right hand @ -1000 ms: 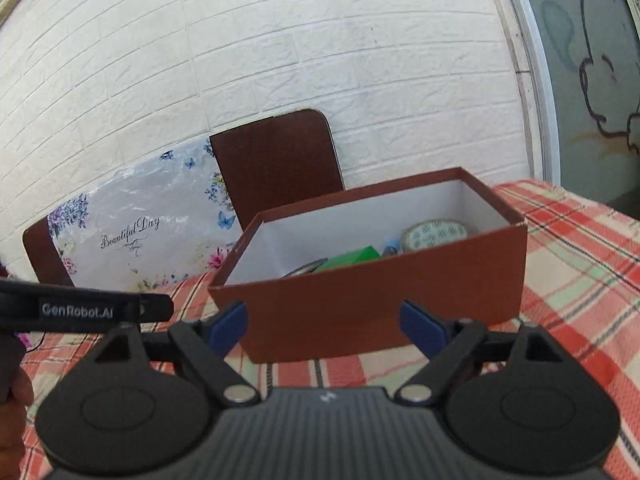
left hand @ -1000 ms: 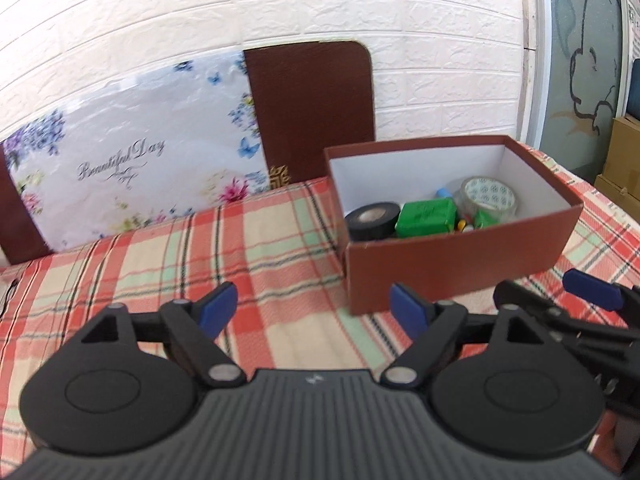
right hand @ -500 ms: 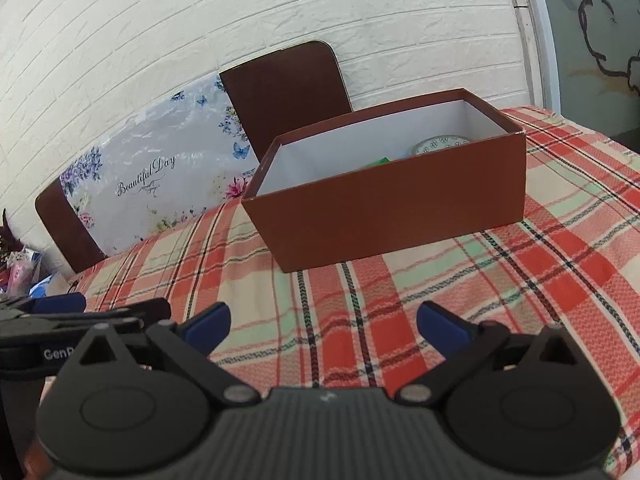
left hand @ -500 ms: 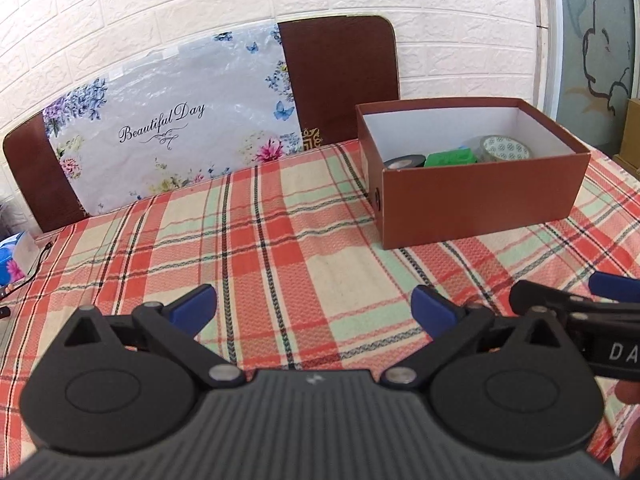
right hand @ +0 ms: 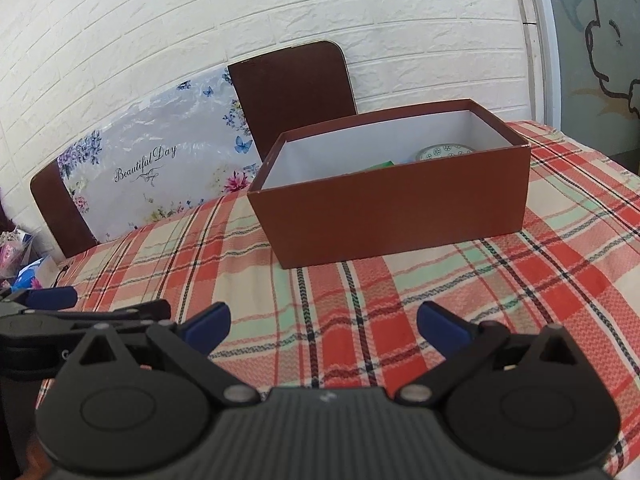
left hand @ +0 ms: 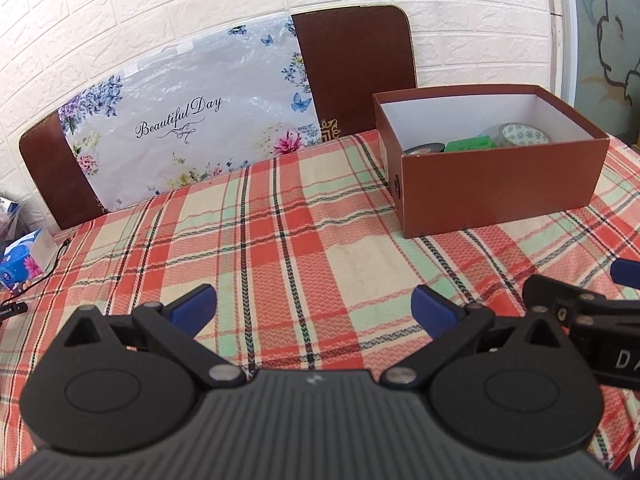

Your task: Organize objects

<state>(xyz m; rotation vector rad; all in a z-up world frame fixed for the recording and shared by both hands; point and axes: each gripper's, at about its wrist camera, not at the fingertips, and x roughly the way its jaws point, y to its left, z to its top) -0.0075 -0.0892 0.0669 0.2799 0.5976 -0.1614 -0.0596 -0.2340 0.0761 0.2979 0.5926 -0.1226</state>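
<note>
A brown cardboard box [left hand: 500,188] with a white inside stands on the plaid tablecloth, far right in the left wrist view and centre in the right wrist view [right hand: 396,208]. Inside it lie a black tape roll [left hand: 425,148], a green block [left hand: 469,145] and a patterned tape roll [left hand: 525,134]; the patterned roll [right hand: 444,151] also peeks over the rim in the right wrist view. My left gripper [left hand: 314,309] is open and empty, low over the cloth near the front. My right gripper [right hand: 323,326] is open and empty, beside it, in front of the box.
Two brown chair backs [left hand: 356,72] and a floral "Beautiful Day" bag [left hand: 188,120] stand behind the table against the white brick wall. A blue tissue pack [left hand: 24,258] and a black cable [left hand: 36,284] lie at the left edge.
Both grippers have pulled back from the box and dropped lower toward the table's front. The box now looks farther away. Both stay open and empty.
</note>
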